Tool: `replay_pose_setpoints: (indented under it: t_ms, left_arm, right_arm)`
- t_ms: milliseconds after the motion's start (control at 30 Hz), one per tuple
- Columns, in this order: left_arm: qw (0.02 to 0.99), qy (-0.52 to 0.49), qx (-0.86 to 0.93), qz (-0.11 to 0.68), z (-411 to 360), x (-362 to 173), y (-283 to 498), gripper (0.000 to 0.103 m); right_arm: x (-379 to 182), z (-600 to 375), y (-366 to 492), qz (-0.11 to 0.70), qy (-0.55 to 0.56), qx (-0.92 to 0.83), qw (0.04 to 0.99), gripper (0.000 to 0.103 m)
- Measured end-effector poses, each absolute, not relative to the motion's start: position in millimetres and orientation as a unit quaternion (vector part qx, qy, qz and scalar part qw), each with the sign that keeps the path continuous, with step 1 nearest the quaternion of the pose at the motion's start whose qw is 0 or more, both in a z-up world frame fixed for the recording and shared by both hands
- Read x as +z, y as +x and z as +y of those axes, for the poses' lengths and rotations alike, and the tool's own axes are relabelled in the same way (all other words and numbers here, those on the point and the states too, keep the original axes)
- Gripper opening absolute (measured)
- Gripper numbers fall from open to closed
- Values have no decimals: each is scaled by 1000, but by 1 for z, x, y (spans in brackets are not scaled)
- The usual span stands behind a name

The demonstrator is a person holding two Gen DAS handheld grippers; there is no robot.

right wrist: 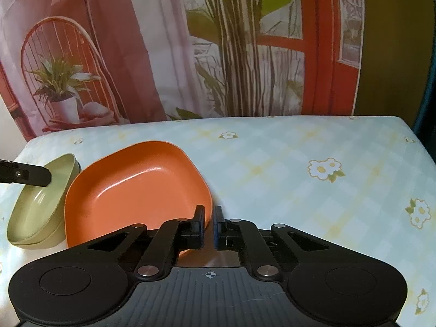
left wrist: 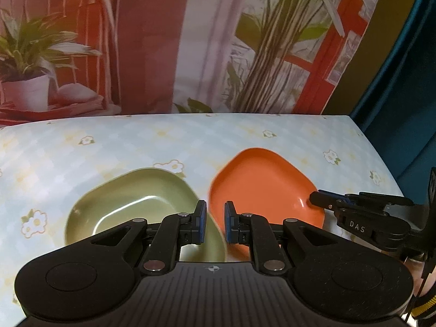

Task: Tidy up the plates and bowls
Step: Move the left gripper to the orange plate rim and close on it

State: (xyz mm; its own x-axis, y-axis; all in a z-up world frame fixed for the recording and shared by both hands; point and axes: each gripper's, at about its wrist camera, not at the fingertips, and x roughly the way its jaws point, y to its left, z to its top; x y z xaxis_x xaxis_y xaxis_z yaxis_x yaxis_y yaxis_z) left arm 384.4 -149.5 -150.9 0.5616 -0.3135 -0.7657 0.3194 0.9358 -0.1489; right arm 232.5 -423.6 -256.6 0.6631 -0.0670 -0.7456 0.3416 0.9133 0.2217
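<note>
A green bowl (left wrist: pixel 130 201) and an orange plate (left wrist: pixel 261 188) sit side by side on the flowered tablecloth (left wrist: pixel 109 147). My left gripper (left wrist: pixel 215 215) hangs above the green bowl's right rim, between the two dishes, jaws slightly apart with nothing between them. My right gripper (right wrist: pixel 209 222) is closed on the orange plate (right wrist: pixel 136 188) at its right rim, and the plate looks tilted up. It also shows in the left wrist view (left wrist: pixel 321 199) at the plate's right edge. The green bowl (right wrist: pixel 41 204) lies left of the plate.
A printed backdrop (right wrist: pixel 218 41) with plants and a chair hangs behind the table. The table's right edge (left wrist: pixel 381 158) and far edge are close. Bare cloth (right wrist: pixel 313 177) stretches right of the plate.
</note>
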Motion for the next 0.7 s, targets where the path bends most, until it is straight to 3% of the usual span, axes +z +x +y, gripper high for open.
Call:
replay_pose_setpoints:
  t_ms: [700]
  left_arm:
    - [885, 29, -168, 433, -170, -163, 393, 13]
  right_arm:
    - [-264, -432, 227, 381, 220, -111, 891, 5]
